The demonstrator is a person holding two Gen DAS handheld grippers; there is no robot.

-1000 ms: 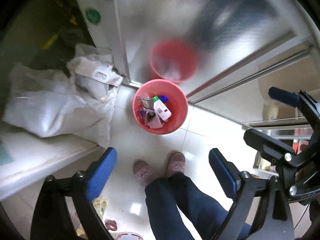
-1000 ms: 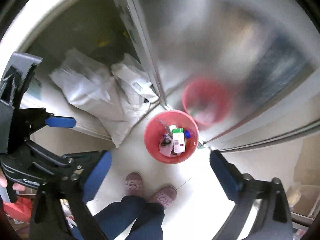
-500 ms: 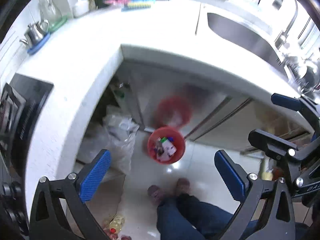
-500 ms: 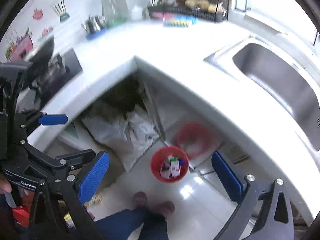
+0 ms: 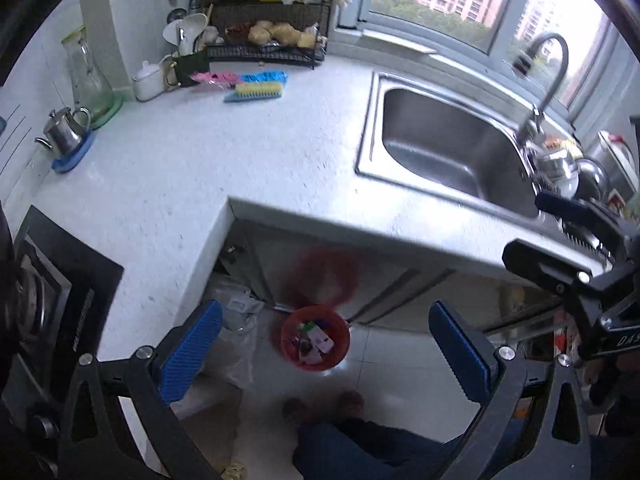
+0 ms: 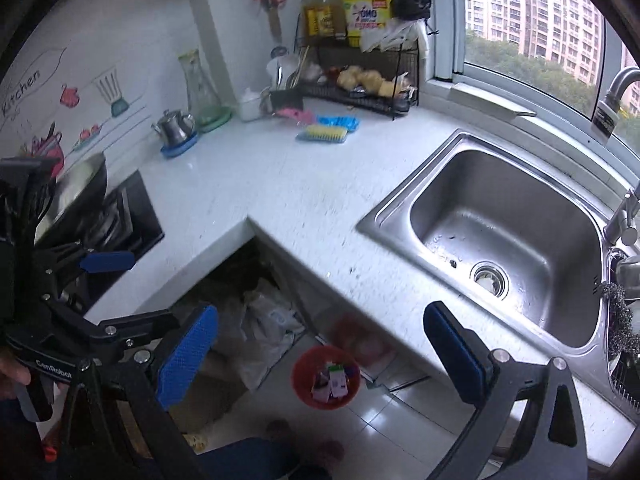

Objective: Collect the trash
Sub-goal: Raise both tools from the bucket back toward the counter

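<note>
- Both pairs of tongs hang high above the kitchen, and nothing sits between either set of blue pads
- The left tongs stand wide open and empty, pointing steeply down past the edge of the speckled white stone desk
- The right tongs are spread just as wide, also empty, with a hand gripping the other tool's handle at the left edge of that view
- Down on the glossy white tiled floor sits the small round red plastic bin, close against the cabinet front, its red reflection smeared across the metal door behind it
- The right wrist view shows that bin holding the trash: a white carton with a green cap, a bluish cap, some pinkish crumpled wrappers
- My read on handling: cartons and wrappers like these should be light and crushable, so a gentle squeeze across a carton's flat sides would do; thin film may slip off the pads
- The bin looks light, stiff at the rim, thin in the wall; pinching the rim with one pad inside and one outside seems the safest hold, and it would tip if lifted from one side only
- Crumpled white plastic bags lie under the desk beside the bin; soft and floppy, best taken by a bunched fold
- The desk itself shows no loose trash that I can make out; brushes, kettle and stainless steel sink look like they belong
</note>
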